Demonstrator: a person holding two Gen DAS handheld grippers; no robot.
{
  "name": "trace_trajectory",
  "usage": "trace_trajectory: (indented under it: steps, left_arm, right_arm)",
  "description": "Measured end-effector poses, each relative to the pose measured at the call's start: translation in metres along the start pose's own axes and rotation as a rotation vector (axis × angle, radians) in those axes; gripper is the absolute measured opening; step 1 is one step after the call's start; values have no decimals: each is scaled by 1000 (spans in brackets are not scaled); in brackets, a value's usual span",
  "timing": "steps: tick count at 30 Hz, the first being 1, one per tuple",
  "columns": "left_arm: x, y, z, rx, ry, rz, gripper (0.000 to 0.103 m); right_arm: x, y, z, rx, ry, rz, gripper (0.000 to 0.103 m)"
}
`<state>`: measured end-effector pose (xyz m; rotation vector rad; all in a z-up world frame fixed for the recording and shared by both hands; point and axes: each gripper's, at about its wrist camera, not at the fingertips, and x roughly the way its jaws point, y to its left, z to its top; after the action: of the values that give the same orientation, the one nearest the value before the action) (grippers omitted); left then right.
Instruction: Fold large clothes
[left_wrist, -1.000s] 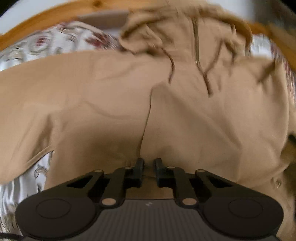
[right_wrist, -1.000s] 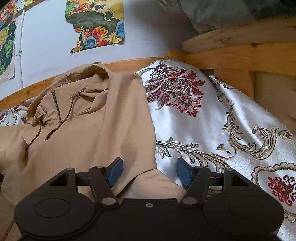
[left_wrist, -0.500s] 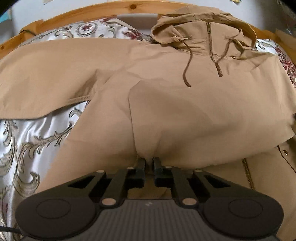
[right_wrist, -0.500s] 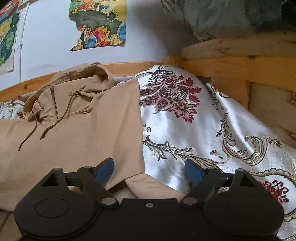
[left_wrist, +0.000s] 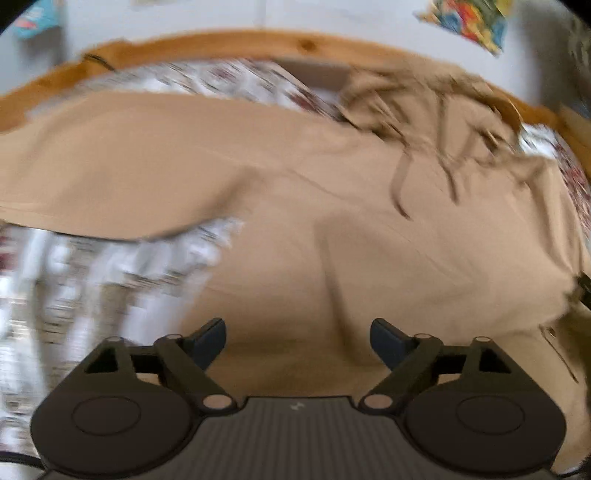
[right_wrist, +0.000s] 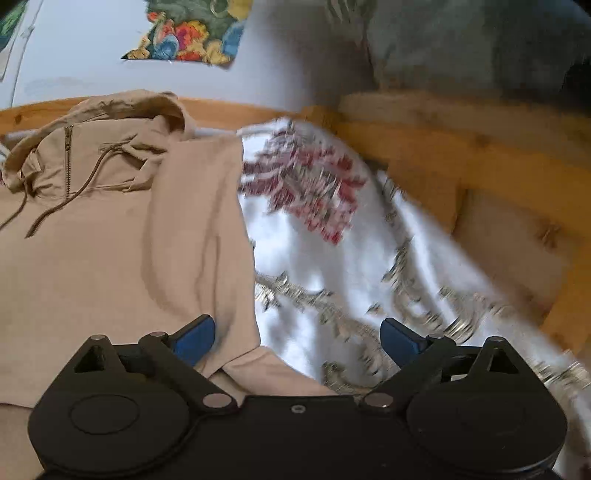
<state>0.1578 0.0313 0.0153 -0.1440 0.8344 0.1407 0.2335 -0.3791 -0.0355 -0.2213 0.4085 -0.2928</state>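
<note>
The left tool (left_wrist: 297, 341) stands wide open with nothing between its fingers; the tan jacket (left_wrist: 369, 240) spreads directly under and ahead of it, a soft crease running away from the gap. Off to the tool's left, the jacket's sleeve (left_wrist: 110, 170) stretches out flat across the patterned bedspread (left_wrist: 92, 280), which shows white and silver below the sleeve. Farther ahead and to the tool's right lies the bunched hood (left_wrist: 424, 99) with its dark drawstrings, much blurred, and beyond that the curved wooden bed frame (left_wrist: 221, 44) against the wall.

The right tool (right_wrist: 297, 338) is likewise spread wide and grips nothing. The jacket's (right_wrist: 129, 240) folded right edge runs straight away from a spot just inside the left finger (right_wrist: 194, 338), and a corner of cloth lies between the fingers close to the tool's body. The bedspread (right_wrist: 314, 258) fills the space ahead of the right finger, its red flower pattern smeared. Far ahead on the left sits the hood (right_wrist: 122, 110) with its zip (right_wrist: 67, 158); wooden bed boards (right_wrist: 480, 155) rise to the right, and a colourful picture (right_wrist: 192, 33) hangs on the wall.
</note>
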Motion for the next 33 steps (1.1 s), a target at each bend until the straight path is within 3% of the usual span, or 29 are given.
trace_trajectory:
  steps: [2, 5, 9, 12, 14, 19, 26, 30, 33]
  left_arm:
    - [-13, 25, 0, -28, -39, 67, 94]
    - [-27, 66, 0, -91, -83, 165, 96]
    - [-45, 119, 2, -184, -152, 224, 98]
    - [-53, 152, 8, -240, -189, 257, 99]
    - [-53, 173, 16, -287, -207, 281, 100]
    - [-38, 228, 33, -454, -225, 338, 101]
    - [-23, 277, 50, -747, -267, 345, 100]
    - [-12, 289, 56, -845, -241, 367, 79]
    - [-8, 286, 62, -811, -230, 403, 45]
  right_arm:
    - [-11, 8, -1, -79, -41, -33, 96]
    - [-21, 14, -4, -135, -52, 71, 100]
    - [-12, 15, -4, -189, -25, -55, 101]
    - [-2, 2, -5, -106, 16, -63, 102]
    - [-6, 5, -6, -115, -15, -78, 102]
    - [-35, 11, -7, -88, -139, 34, 102]
    - [-50, 39, -11, -234, -228, 89, 102]
    - [-51, 44, -13, -257, -225, 104, 102]
    - [-52, 43, -13, -246, -222, 107, 102]
